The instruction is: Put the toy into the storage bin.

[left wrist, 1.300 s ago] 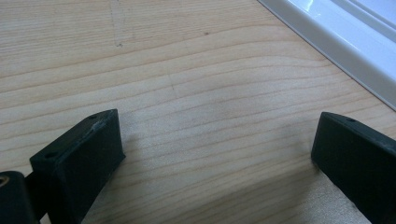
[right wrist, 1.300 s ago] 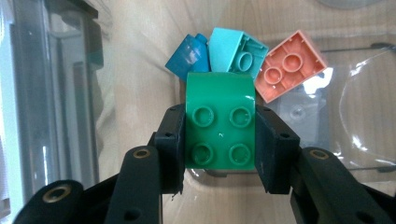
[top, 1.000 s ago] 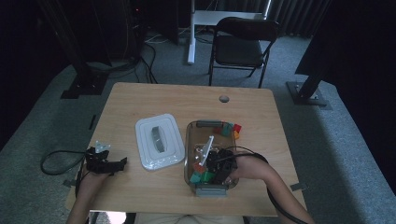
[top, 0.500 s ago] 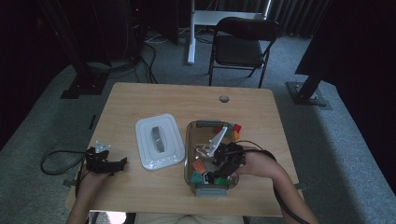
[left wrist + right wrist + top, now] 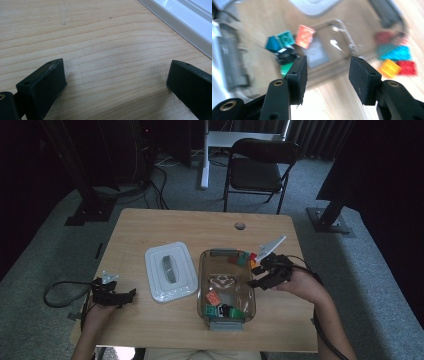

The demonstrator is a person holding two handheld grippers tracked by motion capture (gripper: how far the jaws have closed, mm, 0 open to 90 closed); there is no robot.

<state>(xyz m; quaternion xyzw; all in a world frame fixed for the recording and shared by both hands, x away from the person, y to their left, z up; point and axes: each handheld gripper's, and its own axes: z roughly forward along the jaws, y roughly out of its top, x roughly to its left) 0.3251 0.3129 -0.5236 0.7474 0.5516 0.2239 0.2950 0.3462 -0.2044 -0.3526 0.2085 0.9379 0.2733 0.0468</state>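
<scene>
The right tongs are held above the right rim of the bin, jaws parted and empty, just opened wider. A second earlier they were down inside the bin among the bricks; now they are lifted out to its right. The left tongs are rested on the wooden surface, jaws wide apart, near the white lid. A folding chair is seen beyond.
</scene>
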